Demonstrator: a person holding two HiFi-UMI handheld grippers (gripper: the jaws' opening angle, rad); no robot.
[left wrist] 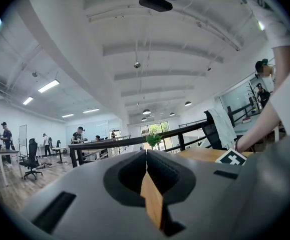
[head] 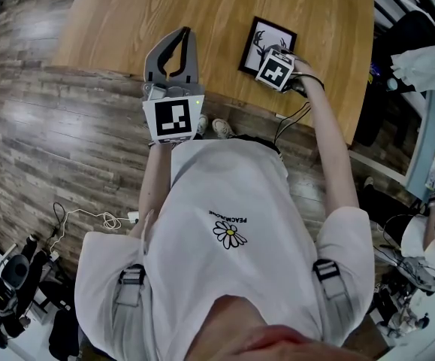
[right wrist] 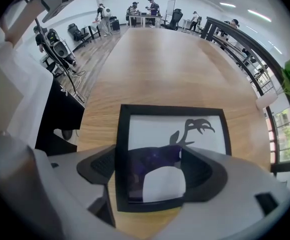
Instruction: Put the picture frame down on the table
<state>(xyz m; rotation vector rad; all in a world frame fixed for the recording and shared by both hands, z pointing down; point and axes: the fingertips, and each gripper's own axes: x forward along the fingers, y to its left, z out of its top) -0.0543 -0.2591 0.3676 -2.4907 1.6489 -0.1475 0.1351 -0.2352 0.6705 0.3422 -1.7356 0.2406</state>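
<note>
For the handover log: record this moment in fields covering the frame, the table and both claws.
picture frame: black border, antlered silhouette print, lying flat and face up
table: wooden, frame rests on it close to the person's edge
right claw: pointing down over the frame, jaws wide apart, not clamping it
left claw: jaws together, nothing between them, away from the frame
task status: frame is down on the table

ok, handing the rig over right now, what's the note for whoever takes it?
The left tongs are shut and empty, held level over the near edge of the table.
The right tongs are open, pointing steeply down, straddling the near end of the picture frame.
The frame looks flat on the table, picture side up.
Done: frame down, grip let go.
Left: lift the right tongs clear.
</note>
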